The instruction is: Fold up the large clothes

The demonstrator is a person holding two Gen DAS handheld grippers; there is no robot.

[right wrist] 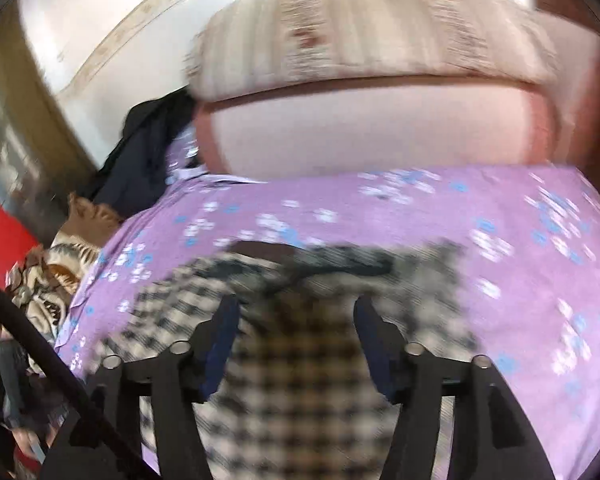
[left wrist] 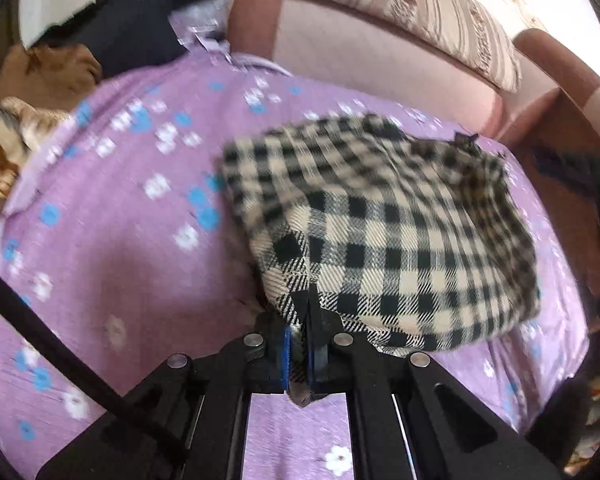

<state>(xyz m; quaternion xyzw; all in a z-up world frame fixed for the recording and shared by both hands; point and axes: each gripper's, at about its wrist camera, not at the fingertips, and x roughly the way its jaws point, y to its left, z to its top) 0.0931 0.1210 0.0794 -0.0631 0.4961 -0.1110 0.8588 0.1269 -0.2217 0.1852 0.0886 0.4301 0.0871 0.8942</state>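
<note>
Tan and striped fabrics (left wrist: 16, 136) bunch at the far left edge of my left wrist view, with a dark navy garment (left wrist: 140, 24) heaped in the upper left. Lilac bedsheet (left wrist: 120, 208) printed with white and blue flowers covers the whole middle. Right of centre lies the checked shirt (left wrist: 380, 232), black and cream plaid in a woven twill, folded into a rough square packet with soft, slightly puffed edges. Its near corner runs down into my left gripper (left wrist: 300, 344), whose blue pads are pressed together and pinch that corner. Further right, in the upper part of the frame, a pink headboard (left wrist: 360, 52) carries a striped pillow (left wrist: 420, 12).

In my right wrist view, all motion-blurred, the navy garment (right wrist: 148, 152) sits at left and the floral sheet (right wrist: 520, 260) spans the centre. The plaid shirt (right wrist: 300, 360) fills the lower middle, directly under my right gripper (right wrist: 298, 332), whose fingers stand spread wide with only the shirt's surface seen between them; I cannot tell whether they touch it. The headboard (right wrist: 372, 128) and pillow (right wrist: 360, 28) fill the top.
</note>
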